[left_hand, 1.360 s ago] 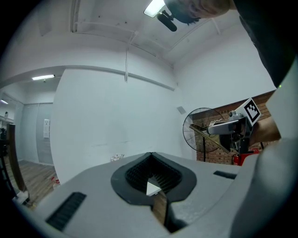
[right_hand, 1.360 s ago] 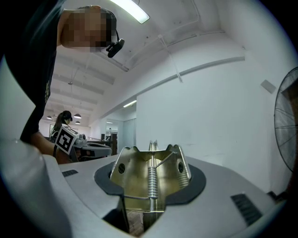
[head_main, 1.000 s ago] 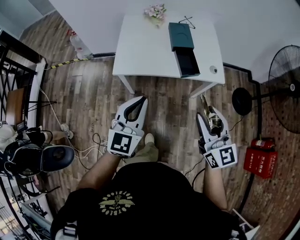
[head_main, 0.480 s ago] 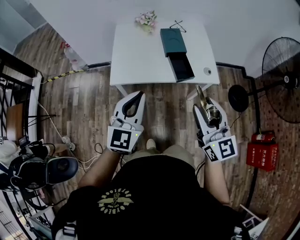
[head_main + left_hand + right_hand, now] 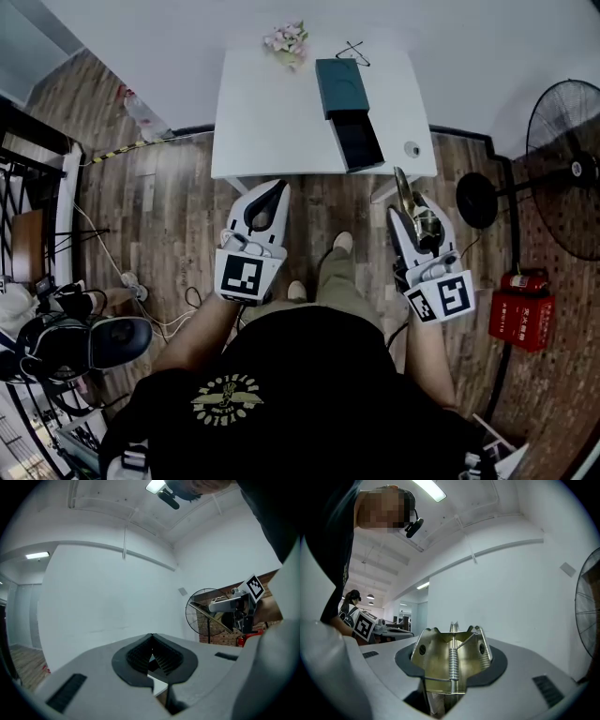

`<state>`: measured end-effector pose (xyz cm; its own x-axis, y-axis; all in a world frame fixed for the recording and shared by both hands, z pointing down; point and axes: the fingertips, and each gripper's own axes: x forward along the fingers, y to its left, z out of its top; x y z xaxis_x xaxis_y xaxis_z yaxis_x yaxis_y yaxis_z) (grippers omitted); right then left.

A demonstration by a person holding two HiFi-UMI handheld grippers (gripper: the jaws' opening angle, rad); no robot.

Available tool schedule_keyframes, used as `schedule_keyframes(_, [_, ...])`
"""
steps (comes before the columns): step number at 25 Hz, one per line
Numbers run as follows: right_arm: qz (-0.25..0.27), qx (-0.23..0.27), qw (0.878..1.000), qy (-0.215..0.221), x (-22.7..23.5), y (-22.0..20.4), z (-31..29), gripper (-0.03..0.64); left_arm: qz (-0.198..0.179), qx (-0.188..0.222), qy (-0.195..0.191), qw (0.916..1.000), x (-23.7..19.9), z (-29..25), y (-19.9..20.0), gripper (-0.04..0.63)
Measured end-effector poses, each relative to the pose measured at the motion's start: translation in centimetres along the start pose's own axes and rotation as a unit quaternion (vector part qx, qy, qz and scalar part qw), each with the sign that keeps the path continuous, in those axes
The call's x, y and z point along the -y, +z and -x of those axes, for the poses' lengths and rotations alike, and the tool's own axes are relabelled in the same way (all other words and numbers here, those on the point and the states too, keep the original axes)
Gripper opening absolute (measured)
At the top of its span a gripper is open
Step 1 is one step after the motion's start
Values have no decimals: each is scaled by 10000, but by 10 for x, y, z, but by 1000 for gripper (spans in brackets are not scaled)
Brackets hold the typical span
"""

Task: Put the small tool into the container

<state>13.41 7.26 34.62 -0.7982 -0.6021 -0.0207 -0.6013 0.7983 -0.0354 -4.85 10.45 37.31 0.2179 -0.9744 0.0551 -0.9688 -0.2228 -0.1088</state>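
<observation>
In the head view, my right gripper [image 5: 419, 212] is shut on the small tool [image 5: 407, 193], a brass-coloured metal clip with a spring. Its tip sticks out past the fingers, just short of the white table's [image 5: 272, 122] near edge. The right gripper view shows the tool [image 5: 440, 653] filling the jaws, spring in the middle. The container, a dark teal box [image 5: 340, 86], sits on the table with its drawer [image 5: 360, 142] pulled out toward me. My left gripper [image 5: 277, 187] hangs shut and empty in front of the table, its pads [image 5: 161, 656] meeting.
On the table are a small flower bunch [image 5: 286, 39], a thin black wire object [image 5: 353, 49] and a small round item [image 5: 411, 149]. A standing fan [image 5: 562, 141] and a red box [image 5: 522, 314] are at the right. Railings and gear [image 5: 84, 342] crowd the left.
The person has stepped toward the table, a foot now forward between the grippers. The table sits closer to both grippers. Both grips look the same.
</observation>
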Motion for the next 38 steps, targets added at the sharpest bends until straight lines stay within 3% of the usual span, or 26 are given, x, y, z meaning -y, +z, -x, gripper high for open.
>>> schedule_keyframes(6, [-31, -34, 9998, 205, 36, -6, -34, 190, 105, 180, 56, 9998, -11, -41, 8, 8])
schedule_keyframes(14, [-107, -139, 9983, 560, 79, -15, -85, 190, 129, 133, 140, 9997, -26, -107, 6, 8])
schedule_keyframes(38, [-208, -12, 9908, 1335, 189, 1, -161, 189, 210, 30, 687, 9974, -32, -241, 22, 8])
